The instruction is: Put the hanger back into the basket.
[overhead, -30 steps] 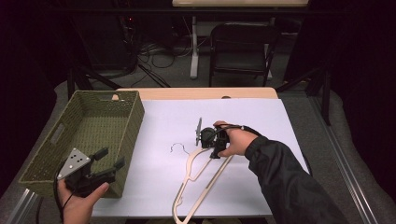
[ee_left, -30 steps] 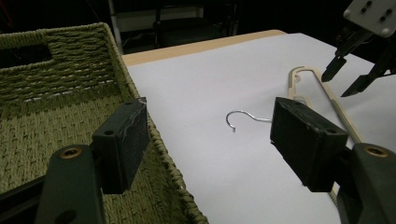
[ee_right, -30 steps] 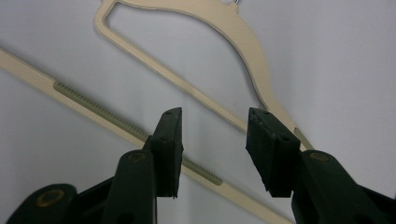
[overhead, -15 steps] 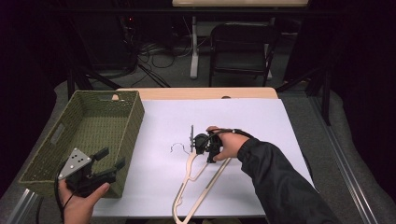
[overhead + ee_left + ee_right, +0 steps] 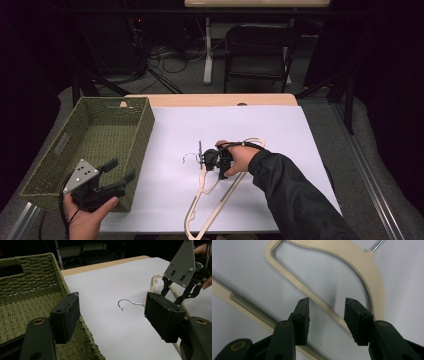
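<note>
Right gripper (image 5: 327, 315) poised over a cream hanger (image 5: 212, 202).
Its spread jaws straddle a thin hanger bar running diagonally between them; the left gripper (image 5: 117, 176), also spread, waits by the basket (image 5: 145, 125).

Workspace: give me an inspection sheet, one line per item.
Surface: white sheet over a wooden table.
Job's things: cream hanger flat on the sheet, metal hook toward the green woven basket at the left edge.
Clutter: nothing seen.
Grippers: left gripper open, beside the basket; right gripper open, jaws either side of a hanger bar.
Cables: tangle on the floor behind.
Surroundings: dark chair.
</note>
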Available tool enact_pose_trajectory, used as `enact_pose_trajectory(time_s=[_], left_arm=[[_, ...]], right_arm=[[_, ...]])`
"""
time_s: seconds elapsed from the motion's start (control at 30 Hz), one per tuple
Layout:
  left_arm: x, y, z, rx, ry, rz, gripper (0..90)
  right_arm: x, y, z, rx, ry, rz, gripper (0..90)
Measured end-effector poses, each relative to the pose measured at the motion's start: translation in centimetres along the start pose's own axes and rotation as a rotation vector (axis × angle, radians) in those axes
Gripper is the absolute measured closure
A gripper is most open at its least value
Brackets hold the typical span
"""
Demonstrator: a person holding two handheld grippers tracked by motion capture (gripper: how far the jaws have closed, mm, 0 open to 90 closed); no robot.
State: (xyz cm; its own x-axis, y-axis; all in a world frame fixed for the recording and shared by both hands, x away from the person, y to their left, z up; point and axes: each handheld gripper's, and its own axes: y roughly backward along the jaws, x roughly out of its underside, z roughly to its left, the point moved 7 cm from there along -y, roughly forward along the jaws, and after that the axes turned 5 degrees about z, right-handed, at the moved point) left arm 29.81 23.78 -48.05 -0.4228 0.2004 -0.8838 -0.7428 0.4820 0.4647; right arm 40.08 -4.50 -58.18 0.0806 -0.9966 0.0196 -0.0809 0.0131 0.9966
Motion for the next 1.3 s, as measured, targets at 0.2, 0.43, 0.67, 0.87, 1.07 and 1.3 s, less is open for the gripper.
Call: enact_pose_trajectory(time_s=[0.2, 0.43, 0.67, 0.87, 1.07, 1.3], left_arm=[[-0.1, 0.0, -0.4, 0.007, -0.007, 0.000, 28.7], [0.0, -0.4, -1.2, 0.028, -0.019, 0.007, 28.8], [0.3, -1.3, -2.6, 0.067, -0.047, 0.033, 28.9], [0.5, -1.8, -3.4, 0.090, -0.055, 0.046, 28.9], [0.7, -2.2, -3.9, 0.104, -0.061, 0.053, 29.2], [0.8, -2.3, -3.9, 0.104, -0.060, 0.056, 29.4]], right_arm=[[-0.2, -0.5, 0.2, -0.006, 0.020, 0.009, 54.2], [0.0, -1.0, 0.1, -0.010, 0.029, 0.009, 51.6], [0.1, -1.6, -0.1, -0.026, 0.035, 0.015, 51.5], [0.2, -1.6, -0.1, -0.047, 0.020, 0.013, 54.7], [0.2, -1.6, -0.1, -0.053, 0.015, 0.012, 59.6], [0.4, -1.4, 0.0, -0.069, 0.028, 0.043, 61.3]])
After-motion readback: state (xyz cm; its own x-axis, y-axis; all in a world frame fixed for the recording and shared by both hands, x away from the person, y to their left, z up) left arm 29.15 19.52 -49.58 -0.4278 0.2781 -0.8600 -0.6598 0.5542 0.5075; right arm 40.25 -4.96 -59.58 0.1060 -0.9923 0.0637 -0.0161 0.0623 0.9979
